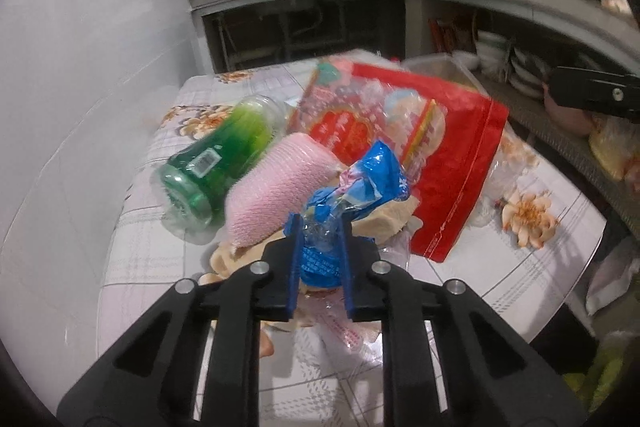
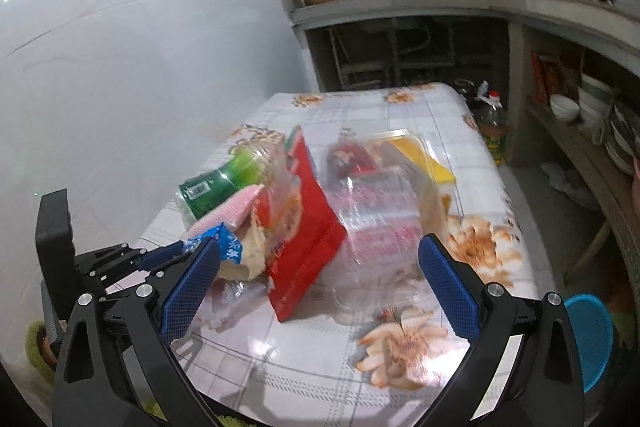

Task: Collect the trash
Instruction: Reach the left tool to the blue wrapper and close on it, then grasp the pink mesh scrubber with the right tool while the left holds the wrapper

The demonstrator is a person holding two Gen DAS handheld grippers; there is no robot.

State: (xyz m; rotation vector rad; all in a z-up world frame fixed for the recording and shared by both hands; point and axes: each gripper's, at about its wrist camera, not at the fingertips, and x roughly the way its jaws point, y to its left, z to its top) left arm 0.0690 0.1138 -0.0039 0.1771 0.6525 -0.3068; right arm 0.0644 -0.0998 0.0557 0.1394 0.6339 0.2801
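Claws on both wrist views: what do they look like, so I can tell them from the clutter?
Both match. The left claw and right claw have matte black angular link arms with triangular cut-outs, round silver pivot pins, and flat blue finger pads with a fine dotted grip texture. No cables, markings or sleeves are visible.

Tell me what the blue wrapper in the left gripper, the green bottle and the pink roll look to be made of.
Blue wrapper: thin glossy plastic film, crinkled, with glare. Green bottle: translucent plastic, probably; light passes through it. Pink roll: soft, matte, ribbed texture, perhaps cloth or foam net.
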